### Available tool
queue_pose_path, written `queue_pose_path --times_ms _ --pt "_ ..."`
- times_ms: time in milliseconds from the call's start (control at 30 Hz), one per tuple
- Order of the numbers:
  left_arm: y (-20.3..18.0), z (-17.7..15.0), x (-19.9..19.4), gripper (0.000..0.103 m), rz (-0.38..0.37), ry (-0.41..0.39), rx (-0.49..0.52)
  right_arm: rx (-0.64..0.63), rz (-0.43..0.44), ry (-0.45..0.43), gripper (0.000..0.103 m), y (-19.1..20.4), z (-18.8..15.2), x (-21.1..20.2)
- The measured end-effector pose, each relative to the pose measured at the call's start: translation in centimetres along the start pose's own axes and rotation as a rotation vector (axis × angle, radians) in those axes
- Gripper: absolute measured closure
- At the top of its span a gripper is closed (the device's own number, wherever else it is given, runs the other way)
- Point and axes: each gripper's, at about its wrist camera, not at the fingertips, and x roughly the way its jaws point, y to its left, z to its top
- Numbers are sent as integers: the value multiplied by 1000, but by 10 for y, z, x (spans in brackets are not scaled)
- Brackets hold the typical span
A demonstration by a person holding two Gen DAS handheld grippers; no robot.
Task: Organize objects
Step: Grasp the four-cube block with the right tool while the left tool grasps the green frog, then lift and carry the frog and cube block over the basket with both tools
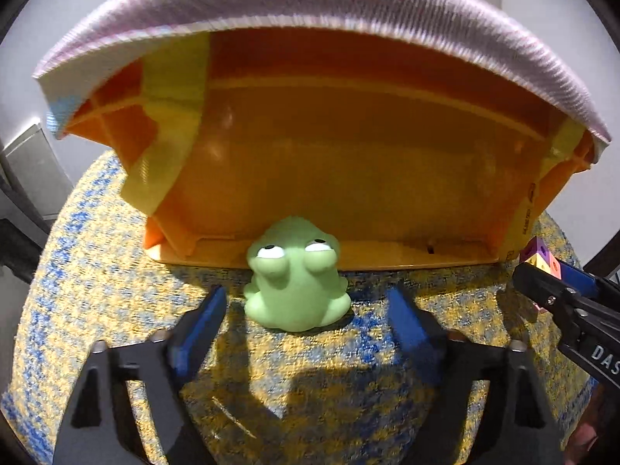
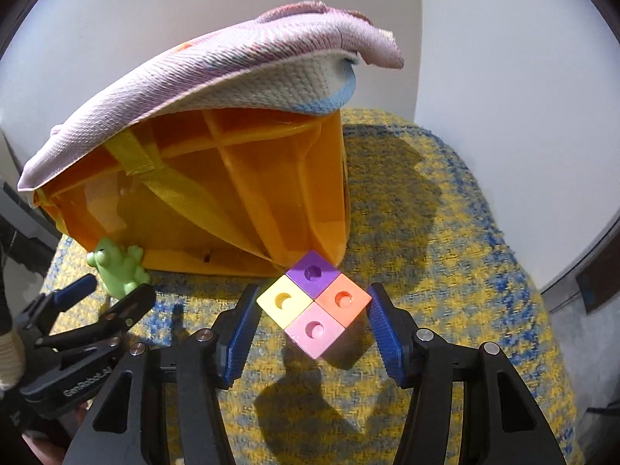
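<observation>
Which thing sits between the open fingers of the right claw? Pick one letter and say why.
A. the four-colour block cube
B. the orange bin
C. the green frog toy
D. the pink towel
A: in the right wrist view the four-colour block cube sits on the rug between the spread blue fingers of the right claw, untouched; the green frog toy faces the left claw instead.

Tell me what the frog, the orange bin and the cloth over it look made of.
Frog: soft matte rubber or vinyl, by its rounded moulded shape. Orange bin: rigid glossy plastic, with moulded ribs and glints. Cloth: woven textile, ribbed weave visible, draping over the bin.
</observation>
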Motion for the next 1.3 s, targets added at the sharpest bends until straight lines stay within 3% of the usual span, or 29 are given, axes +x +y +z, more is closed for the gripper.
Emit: queue_pose_path --times_ms 100,867,1000,1300 --pt "4 1 7 47 -1 14 -17 6 10 3 47 3 2 1" --pt "19 -6 -41 50 55 -60 -24 -28 59 -28 47 46 7 -11" --pt "19 -7 -49 50 56 -69 -24 -28 70 -41 47 4 8 -10" --pt "9 -11 -78 50 76 -107 -24 -36 93 -80 47 0 -6 -39"
